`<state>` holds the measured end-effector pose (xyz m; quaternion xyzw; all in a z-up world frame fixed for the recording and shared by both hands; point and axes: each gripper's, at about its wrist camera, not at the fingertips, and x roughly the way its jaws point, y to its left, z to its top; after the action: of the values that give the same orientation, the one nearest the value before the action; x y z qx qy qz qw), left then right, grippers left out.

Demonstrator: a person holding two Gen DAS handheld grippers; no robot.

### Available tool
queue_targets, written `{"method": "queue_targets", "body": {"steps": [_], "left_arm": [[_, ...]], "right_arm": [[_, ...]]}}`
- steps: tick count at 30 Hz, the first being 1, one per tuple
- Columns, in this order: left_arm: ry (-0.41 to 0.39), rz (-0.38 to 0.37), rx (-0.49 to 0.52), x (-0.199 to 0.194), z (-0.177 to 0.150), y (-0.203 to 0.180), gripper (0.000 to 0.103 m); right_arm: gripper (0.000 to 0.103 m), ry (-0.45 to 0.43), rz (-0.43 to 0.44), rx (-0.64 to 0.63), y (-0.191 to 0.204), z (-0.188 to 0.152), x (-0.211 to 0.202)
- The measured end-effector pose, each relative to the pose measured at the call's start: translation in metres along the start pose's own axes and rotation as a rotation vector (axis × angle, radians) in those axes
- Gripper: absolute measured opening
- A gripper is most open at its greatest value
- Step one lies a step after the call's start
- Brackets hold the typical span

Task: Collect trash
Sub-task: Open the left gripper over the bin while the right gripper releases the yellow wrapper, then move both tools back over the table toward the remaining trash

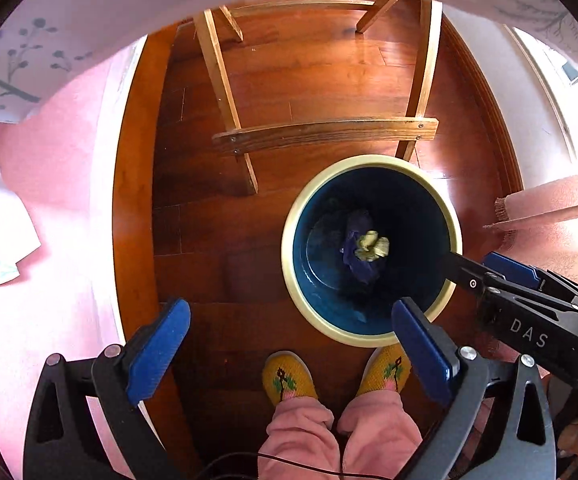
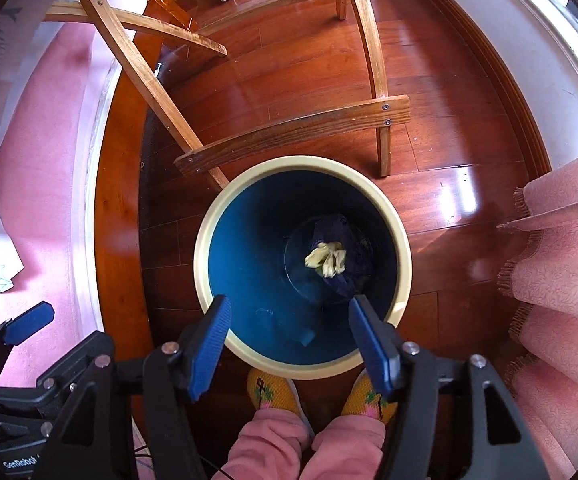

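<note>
**binwatcher:** So, nearest first — the left gripper (image 1: 291, 350) hangs pointing straight down at the floor, jaws spread about as wide as they go, nothing between the pads. It sits over bare floor just short of the bin (image 2: 403, 268), above the person's yellow slippers (image 1: 288, 376).

**umi_fan:** And the right gripper (image 2: 289, 342)?

**binwatcher:** Also let go. Jaws apart, empty, tilted steeply down right over the bin's near rim. No earlier shot to compare, so I won't say more than that.

**umi_fan:** Where's the trash then?

**binwatcher:** Down at the bottom of the bin — a pale yellowish wad (image 2: 326, 259) lying on some dark purple stuff (image 2: 349, 280). Nothing's touching it.

**umi_fan:** So the drop is done?

**binwatcher:** That's my read, this step is the release. Next move, I'd guess, is to lift both grippers clear of the rim and go look for more trash — none shows on the floor in these views. Beyond the bin there's just a wooden chair frame (image 2: 293, 132) and a pink curtain (image 2: 565, 248).
</note>
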<state>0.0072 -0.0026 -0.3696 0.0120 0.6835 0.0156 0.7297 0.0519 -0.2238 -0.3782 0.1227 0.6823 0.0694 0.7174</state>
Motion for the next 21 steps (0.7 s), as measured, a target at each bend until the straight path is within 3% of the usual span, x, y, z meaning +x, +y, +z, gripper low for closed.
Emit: {"method": "queue_targets", "body": {"steps": [6, 12, 15, 21], "left_arm": [[-0.020, 0.012, -0.041, -0.059, -0.002, 0.015, 0.100], [-0.069, -0.026, -0.068, -0.135, -0.001, 0.031, 0.099], [-0.105, -0.055, -0.050, -0.178, 0.001, 0.033, 0.093], [-0.232, -0.084, 0.044, -0.270, 0.007, 0.031, 0.093]], "right_arm": [[0.062, -0.005, 0.002, 0.052, 0.011, -0.005, -0.049], [0.062, -0.059, 0.012, 0.063, 0.028, -0.013, -0.124], [0.062, -0.099, 0.021, 0.059, 0.039, -0.019, -0.167], [0.062, -0.193, 0.048, 0.053, 0.066, -0.027, -0.252]]}}
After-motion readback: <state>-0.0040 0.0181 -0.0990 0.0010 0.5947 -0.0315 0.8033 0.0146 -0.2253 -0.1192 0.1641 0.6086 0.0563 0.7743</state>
